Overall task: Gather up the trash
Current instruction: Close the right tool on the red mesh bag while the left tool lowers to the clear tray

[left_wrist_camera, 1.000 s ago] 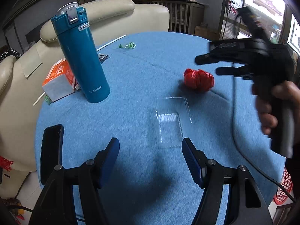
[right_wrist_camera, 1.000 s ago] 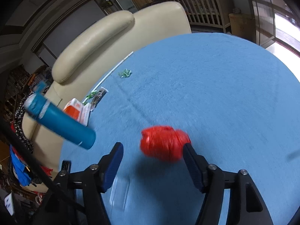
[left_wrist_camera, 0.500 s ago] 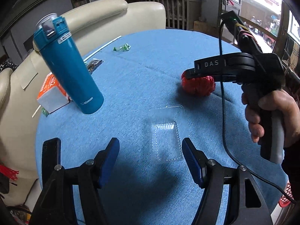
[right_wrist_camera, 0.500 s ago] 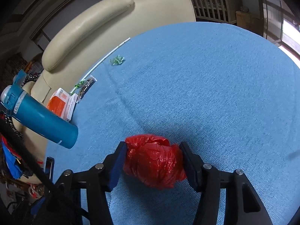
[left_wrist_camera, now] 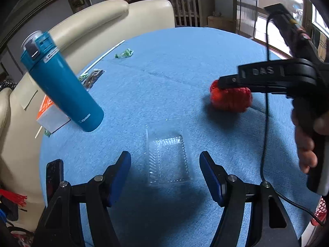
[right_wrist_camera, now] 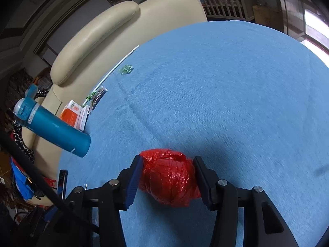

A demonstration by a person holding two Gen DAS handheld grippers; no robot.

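- The right tongs [right_wrist_camera: 167,177] are closing on a crumpled red plastic bag [right_wrist_camera: 169,178] lying on the blue tabletop [right_wrist_camera: 226,92]; both pads touch its sides.
- The left tongs [left_wrist_camera: 165,173] hang apart over a clear plastic tray [left_wrist_camera: 167,160], not touching it.
- A teal bottle [left_wrist_camera: 61,84] stands near the tabletop's left edge.

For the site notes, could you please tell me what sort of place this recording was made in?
Most likely a home living or dining room: a round table under a blue cloth, a cream padded chair drawn up to it, and a slatted wooden cabinet by a window behind.
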